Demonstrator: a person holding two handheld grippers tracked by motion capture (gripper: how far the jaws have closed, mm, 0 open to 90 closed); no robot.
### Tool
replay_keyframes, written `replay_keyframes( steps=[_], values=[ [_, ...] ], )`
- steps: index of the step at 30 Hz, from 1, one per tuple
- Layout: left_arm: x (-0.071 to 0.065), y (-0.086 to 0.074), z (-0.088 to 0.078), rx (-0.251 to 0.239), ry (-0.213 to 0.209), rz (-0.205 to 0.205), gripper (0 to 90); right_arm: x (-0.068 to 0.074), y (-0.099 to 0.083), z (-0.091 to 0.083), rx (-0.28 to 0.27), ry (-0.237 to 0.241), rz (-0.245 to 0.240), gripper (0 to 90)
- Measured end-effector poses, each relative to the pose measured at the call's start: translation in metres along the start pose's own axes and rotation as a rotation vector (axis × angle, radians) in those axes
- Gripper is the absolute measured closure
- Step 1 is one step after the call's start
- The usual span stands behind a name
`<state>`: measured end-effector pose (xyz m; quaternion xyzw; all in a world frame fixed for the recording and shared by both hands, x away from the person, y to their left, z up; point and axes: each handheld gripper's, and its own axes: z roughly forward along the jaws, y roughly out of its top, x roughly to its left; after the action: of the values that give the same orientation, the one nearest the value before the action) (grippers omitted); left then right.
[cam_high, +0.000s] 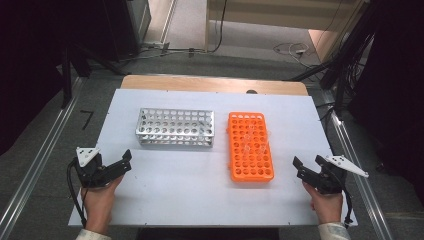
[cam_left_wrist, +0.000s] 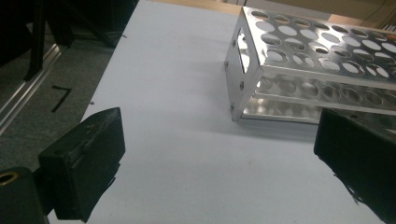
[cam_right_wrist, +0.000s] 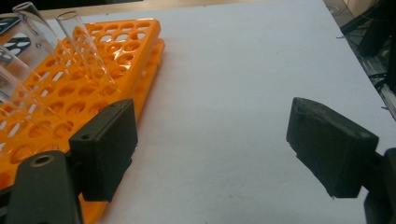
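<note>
A silver metal tube rack (cam_high: 175, 127) stands empty at the back left of the white board (cam_high: 200, 190). In the left gripper view the metal rack (cam_left_wrist: 317, 60) lies ahead and to the right. To the right of it, an orange plastic rack (cam_high: 250, 147) holds a few clear test tubes (cam_high: 252, 140); these tubes (cam_right_wrist: 86, 46) lean in the orange rack (cam_right_wrist: 121, 51). My left gripper (cam_high: 126, 161) (cam_left_wrist: 219, 154) rests open near the board's left front. My right gripper (cam_high: 306, 162) (cam_right_wrist: 212, 140) is open beside the orange rack's right side. Both hold nothing.
A wooden table edge (cam_high: 215, 82) shows behind the board. Aluminium rails (cam_high: 40, 160) run along both sides on the grey floor. Cables (cam_high: 290, 49) and dark stands (cam_high: 70, 65) sit beyond the table. Bare board lies in front of both racks.
</note>
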<state>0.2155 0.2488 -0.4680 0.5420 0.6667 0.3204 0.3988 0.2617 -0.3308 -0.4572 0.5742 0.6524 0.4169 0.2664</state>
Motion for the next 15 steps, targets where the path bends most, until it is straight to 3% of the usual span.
replay_keyframes(
  steps=[8, 15],
  values=[
    [0.002, -0.001, 0.000, 0.029, 0.006, -0.005, 2.1, 0.007, -0.001, 0.001, 0.017, 0.017, -0.027, 15.0],
    [0.002, -0.001, -0.002, 0.017, -0.001, -0.008, 2.2, 0.017, 0.000, 0.002, 0.011, 0.049, -0.037, 15.1]
  ],
)
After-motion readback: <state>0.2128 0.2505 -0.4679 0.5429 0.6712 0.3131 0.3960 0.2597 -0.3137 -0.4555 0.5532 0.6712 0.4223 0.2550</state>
